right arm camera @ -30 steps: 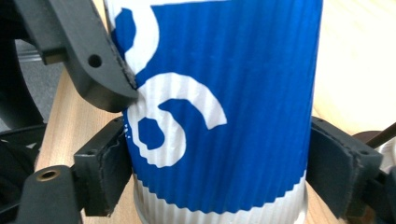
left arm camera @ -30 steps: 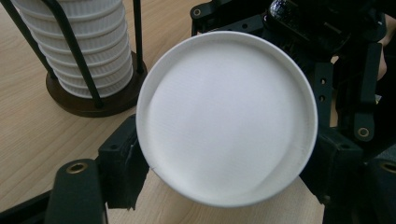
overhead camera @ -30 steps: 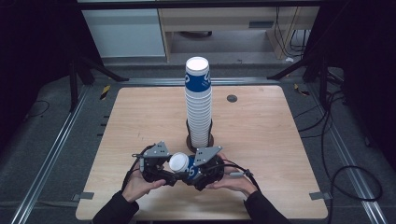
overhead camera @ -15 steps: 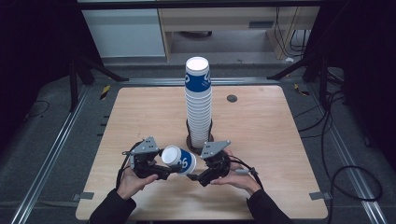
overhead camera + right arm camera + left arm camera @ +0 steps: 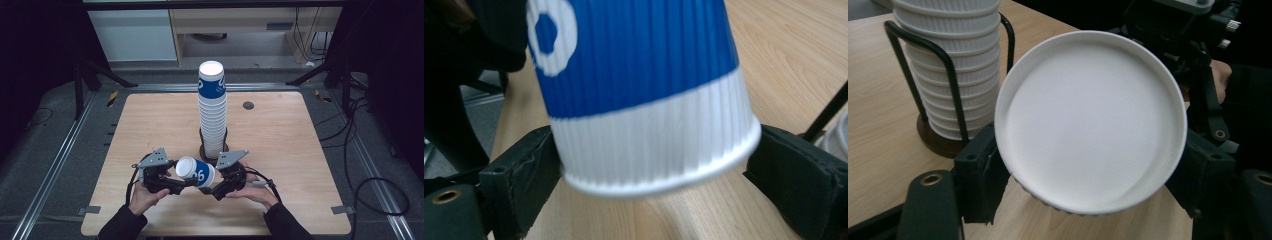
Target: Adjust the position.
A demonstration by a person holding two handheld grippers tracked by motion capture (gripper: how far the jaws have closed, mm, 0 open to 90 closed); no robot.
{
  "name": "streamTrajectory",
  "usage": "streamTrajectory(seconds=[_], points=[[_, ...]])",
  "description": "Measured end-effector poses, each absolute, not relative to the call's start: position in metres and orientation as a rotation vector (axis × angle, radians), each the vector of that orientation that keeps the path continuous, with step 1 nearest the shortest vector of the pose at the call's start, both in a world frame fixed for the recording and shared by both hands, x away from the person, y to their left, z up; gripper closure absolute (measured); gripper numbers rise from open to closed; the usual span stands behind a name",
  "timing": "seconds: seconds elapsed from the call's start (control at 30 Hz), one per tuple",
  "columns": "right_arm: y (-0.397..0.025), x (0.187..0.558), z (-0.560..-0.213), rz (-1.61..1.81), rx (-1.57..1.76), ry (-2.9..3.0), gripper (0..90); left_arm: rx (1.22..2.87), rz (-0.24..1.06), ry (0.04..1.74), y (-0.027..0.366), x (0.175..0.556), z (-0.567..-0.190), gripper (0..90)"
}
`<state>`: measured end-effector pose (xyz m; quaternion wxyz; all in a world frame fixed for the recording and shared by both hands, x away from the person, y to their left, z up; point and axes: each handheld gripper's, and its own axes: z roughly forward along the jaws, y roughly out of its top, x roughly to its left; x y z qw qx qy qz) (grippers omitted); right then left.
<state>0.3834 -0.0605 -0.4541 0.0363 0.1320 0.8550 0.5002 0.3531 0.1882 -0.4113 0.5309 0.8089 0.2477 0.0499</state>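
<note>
A blue-and-white ribbed paper cup [image 5: 196, 172] lies on its side just above the table, held between both grippers. My left gripper [image 5: 176, 184] is shut on its white base end [image 5: 1088, 125], which faces that camera. My right gripper [image 5: 216, 189] is shut on the white band by the rim [image 5: 649, 145]. A tall stack of the same cups [image 5: 212, 110] stands upside down in a black wire holder [image 5: 950, 85] just behind the grippers. A hand holds each gripper near the table's front edge.
The wooden table [image 5: 285, 140] carries a small dark disc [image 5: 248, 105] at the back right. Metal rails run along both sides, cables trail on the floor at the right [image 5: 360, 165], and a pale cabinet [image 5: 135, 35] stands behind.
The two grippers have drawn a little apart sideways since one second ago. The cup stays between them, shifted slightly left; the stack has not moved.
</note>
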Motion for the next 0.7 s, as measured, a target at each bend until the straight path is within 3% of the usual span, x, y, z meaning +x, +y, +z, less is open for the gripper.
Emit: streamTrajectory(seconds=[0.57, 0.7], points=[[-0.0577, 0.3808, -0.4554, 1.580, 0.318, 2.673, 15.6, 1.954, 0.049, 0.553, 0.1828, 0.3542, -0.4148, 25.2], [-0.0598, 0.3816, -0.4547, 1.548, 0.320, 2.668, 15.9, 1.966, 0.053, 0.556, 0.1849, 0.3554, -0.4132, 20.6]])
